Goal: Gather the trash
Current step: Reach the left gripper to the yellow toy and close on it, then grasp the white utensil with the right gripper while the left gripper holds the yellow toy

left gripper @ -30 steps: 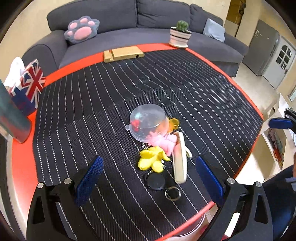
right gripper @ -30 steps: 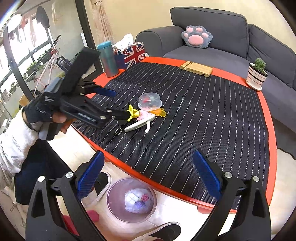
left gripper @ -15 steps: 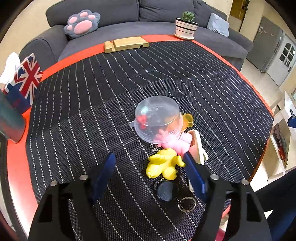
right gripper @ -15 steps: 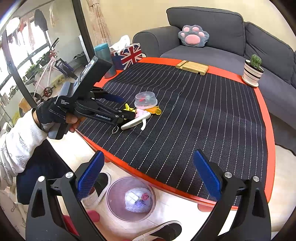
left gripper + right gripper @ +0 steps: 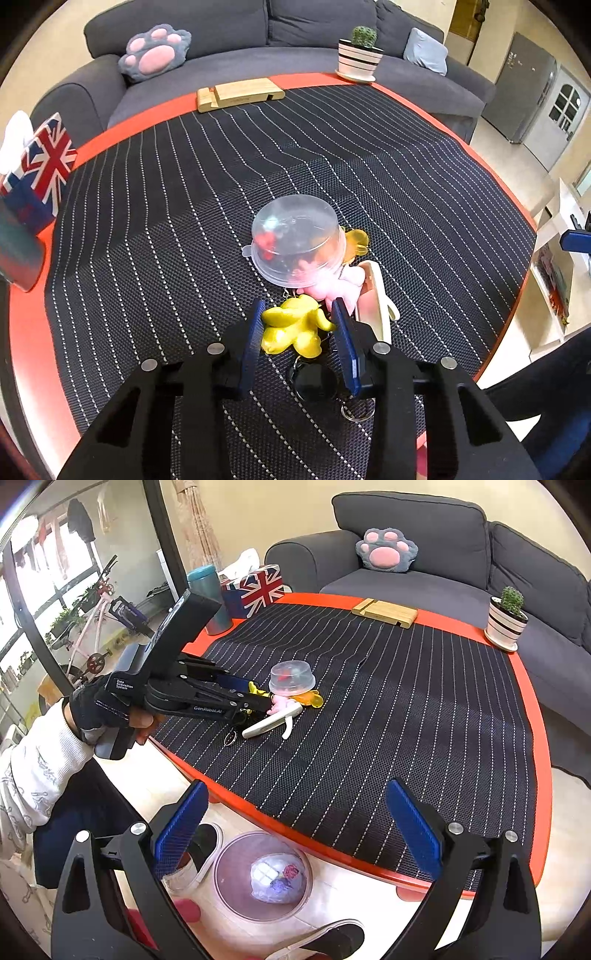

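A small pile lies on the black striped mat: a yellow rubbery toy (image 5: 293, 328), a clear plastic lid (image 5: 297, 240), a pink toy (image 5: 341, 286), a white shoehorn-like piece (image 5: 376, 299) and a black badge reel with a key ring (image 5: 314, 376). My left gripper (image 5: 297, 326) has its blue pads closed against both sides of the yellow toy, which rests on the mat. It also shows in the right wrist view (image 5: 258, 698). My right gripper (image 5: 295, 830) is open and empty, held off the table's near edge above a clear bin (image 5: 262, 877).
The bin on the floor holds a wrapped bundle. A Union Jack box (image 5: 40, 173), a teal cup (image 5: 208, 598), a wooden stand (image 5: 240, 94) and a potted cactus (image 5: 360, 55) sit along the table's edges. A grey sofa (image 5: 221, 26) stands behind.
My left gripper has moved forward and down to the pile and closed its pads from wide open onto the yellow toy. My right gripper has stayed open and nearly still.
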